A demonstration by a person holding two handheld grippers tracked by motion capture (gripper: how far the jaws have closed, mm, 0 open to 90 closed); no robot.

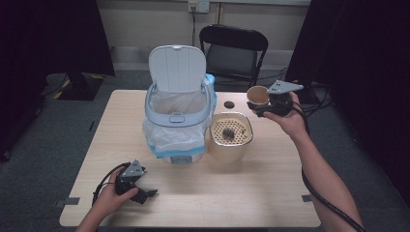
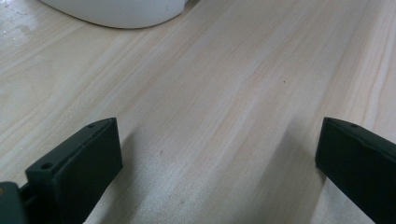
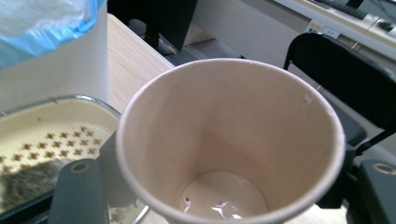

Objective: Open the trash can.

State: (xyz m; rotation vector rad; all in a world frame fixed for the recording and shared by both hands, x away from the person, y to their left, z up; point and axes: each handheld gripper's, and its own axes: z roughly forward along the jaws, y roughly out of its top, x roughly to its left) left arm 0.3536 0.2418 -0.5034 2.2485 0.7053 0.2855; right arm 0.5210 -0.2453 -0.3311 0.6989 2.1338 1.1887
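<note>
A brown paper cup (image 1: pixel 258 95) hangs in the air right of the bin, with my right gripper (image 1: pixel 261 104) shut on it. In the right gripper view the cup (image 3: pixel 233 135) sits between the two black jaws, its mouth facing the camera, with a few drops at its bottom. Below and to its left stands a beige container (image 1: pixel 228 144) with a perforated strainer top (image 3: pixel 42 140) that holds dark residue. My left gripper (image 1: pixel 143 193) rests low at the table's front left. Its jaws stand wide apart, and my left gripper (image 2: pixel 219 163) has bare wood between them.
A white bin (image 1: pixel 176 116) with its lid raised and a white-and-blue liner stands mid-table, its base (image 2: pixel 116 11) just ahead of the left gripper. A small black round object (image 1: pixel 228 104) lies behind the strainer container. A black folding chair (image 1: pixel 234 48) stands beyond the table (image 1: pixel 241 193).
</note>
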